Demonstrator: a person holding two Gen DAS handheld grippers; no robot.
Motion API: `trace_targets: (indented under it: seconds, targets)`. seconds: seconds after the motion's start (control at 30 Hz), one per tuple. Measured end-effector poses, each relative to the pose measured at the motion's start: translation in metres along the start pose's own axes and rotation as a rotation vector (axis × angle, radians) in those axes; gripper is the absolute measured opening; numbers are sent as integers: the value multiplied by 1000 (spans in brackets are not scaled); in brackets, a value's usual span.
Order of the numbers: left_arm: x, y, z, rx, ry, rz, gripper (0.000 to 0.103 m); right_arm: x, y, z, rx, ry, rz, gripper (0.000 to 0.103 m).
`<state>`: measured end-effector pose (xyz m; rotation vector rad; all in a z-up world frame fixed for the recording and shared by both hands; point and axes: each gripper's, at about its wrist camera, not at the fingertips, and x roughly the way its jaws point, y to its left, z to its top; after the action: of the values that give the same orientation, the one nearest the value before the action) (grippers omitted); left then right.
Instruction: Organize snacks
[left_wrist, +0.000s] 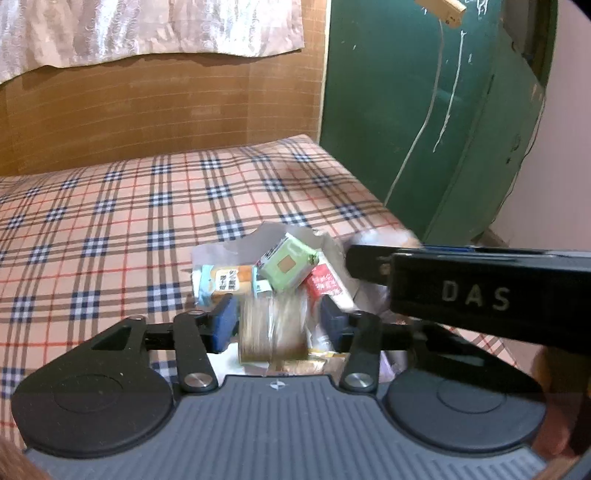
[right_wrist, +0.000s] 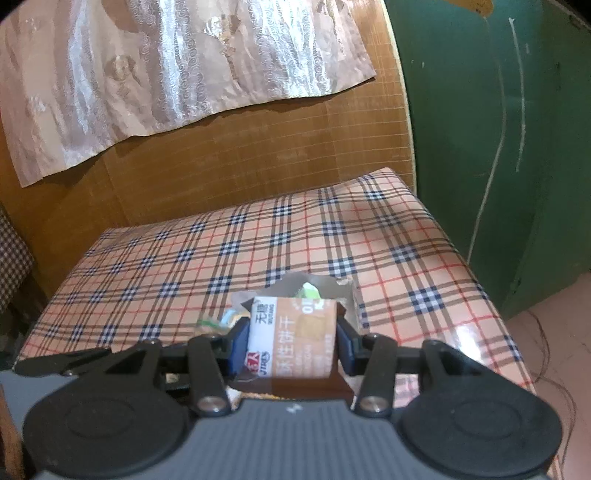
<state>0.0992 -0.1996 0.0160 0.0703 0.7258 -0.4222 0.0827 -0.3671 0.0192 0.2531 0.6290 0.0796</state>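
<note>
1. My left tool (left_wrist: 275, 325) stands wide, its pads clear of the blurred brown pack (left_wrist: 273, 328) between them, just above the snack pile (left_wrist: 280, 273) on the checked bench (left_wrist: 110, 221).
2. My right tool (right_wrist: 291, 341) grips an orange biscuit pack (right_wrist: 295, 336), pads pressed on both sides, over the open bag (right_wrist: 325, 286).
3. To do this well, I would lower the biscuit pack fully into the bag before easing the grip, keeping the tools apart.

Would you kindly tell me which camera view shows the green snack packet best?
The left wrist view: the green snack packet lies tilted atop the pile, its whole face visible. The right wrist view shows only a green corner behind the orange biscuit packet.
</note>
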Motion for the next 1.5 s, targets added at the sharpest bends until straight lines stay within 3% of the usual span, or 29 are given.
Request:
trace_targets:
  seconds: [0.23,0.4,0.67,0.87,1.07,1.2,1.5]
  targets:
    - [-7,16,-5,-43,15,35,85,-1,1,1,8,-17,26,51]
    - [-32,20,-13,-56,-4,64,103,-21,6,-3,-22,-27,-6,51]
    - [-83,8,-32,-66,-27,164,103,-74,14,-24,-47,-49,-35,67]
    - [-115,-5,-70,-87,-23,221,103,-109,18,-57,-82,-32,-49,81]
    - [-120,-15,-110,-125,35,252,103,-127,15,-98,-94,29,-42,90]
    - [-117,-17,-122,-137,75,244,103,-130,16,-115,-129,68,-58,92]
    - [-128,-22,-126,-142,49,245,103,-130,13,-130,-126,93,-63,93]
